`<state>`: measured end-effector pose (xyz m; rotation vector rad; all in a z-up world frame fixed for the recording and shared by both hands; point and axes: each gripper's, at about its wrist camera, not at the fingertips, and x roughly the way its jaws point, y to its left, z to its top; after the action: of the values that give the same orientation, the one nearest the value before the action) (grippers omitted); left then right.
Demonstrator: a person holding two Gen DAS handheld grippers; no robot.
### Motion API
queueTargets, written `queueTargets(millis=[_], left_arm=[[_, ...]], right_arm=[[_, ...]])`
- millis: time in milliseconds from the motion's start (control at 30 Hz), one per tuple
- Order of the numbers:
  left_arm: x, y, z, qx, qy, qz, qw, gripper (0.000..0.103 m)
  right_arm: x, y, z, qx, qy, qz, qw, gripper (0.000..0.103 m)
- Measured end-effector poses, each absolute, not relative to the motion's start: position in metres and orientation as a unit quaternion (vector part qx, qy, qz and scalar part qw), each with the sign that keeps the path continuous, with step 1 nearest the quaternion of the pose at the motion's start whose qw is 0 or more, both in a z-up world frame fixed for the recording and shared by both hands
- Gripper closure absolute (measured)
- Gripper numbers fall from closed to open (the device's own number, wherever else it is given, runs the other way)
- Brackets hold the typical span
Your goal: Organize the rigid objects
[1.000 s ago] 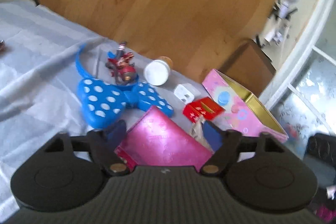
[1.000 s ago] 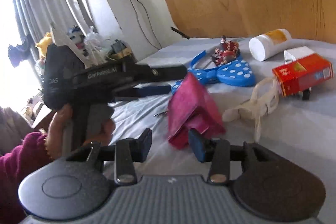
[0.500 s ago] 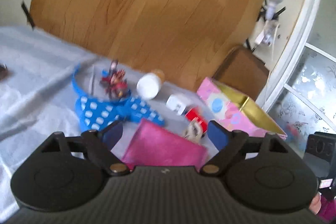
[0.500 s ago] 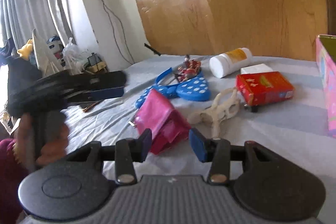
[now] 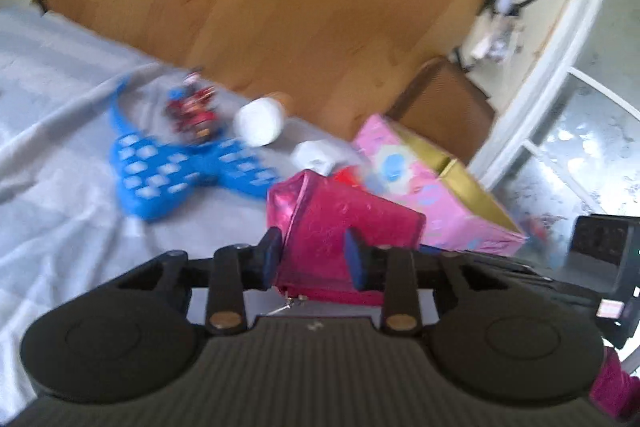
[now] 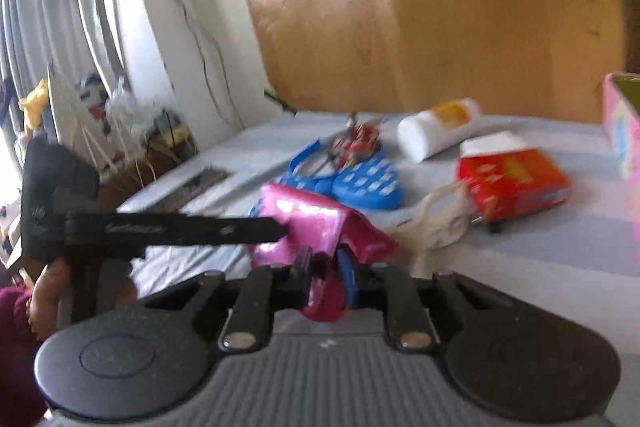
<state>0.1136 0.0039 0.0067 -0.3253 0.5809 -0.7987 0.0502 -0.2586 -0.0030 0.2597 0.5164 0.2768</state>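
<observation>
Most of the sorting looks undone: the pink box [image 5: 440, 195] stands open at the bed's [image 5: 60, 131] edge, seemingly empty, while the blue polka-dot bow [image 5: 168, 171], white bottle [image 6: 440, 129], red carton [image 6: 516, 183] and cream clip [image 6: 440, 223] lie loose. Both claws are closing on the magenta pouch [image 5: 340, 223], between bow and box. The left claw [image 5: 312, 259] pinches its sides, the right claw [image 6: 325, 277] a corner.

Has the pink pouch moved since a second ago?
Yes. The pink pouch has come up off the sheet, now partly hiding the pink gift box; the left gripper and right gripper are closing on it.
</observation>
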Motion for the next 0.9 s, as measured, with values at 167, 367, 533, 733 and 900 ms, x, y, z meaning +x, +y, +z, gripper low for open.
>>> queueTargets(millis=[167,367,533,733,900], left_arm=[[0.091,-0.061,0.048,-0.118,0.246,-0.408,0.871,0.068],[0.096,-0.188,0.077,-0.073,0.232,-0.452,0.858,0.068],[0.111,-0.282,0.068,-0.069,0.258,-0.480,0.836,0.068],[0.120,-0.358,0.044,-0.040,0.296,-0.478,0.826,0.065],[0.110,-0.342,0.050,-0.054,0.287,-0.469,0.833,0.064]], right_arm=[[0.009,-0.304,0.022,0.122,0.195,0.100,0.968,0.089],[-0.038,-0.392,0.042,0.120,0.134,0.012,0.984,0.088],[-0.062,-0.467,0.034,0.134,0.112,-0.060,0.983,0.088],[-0.067,-0.541,0.004,0.185,0.103,-0.113,0.971,0.086],[-0.080,-0.585,-0.017,0.251,0.059,-0.163,0.952,0.069]])
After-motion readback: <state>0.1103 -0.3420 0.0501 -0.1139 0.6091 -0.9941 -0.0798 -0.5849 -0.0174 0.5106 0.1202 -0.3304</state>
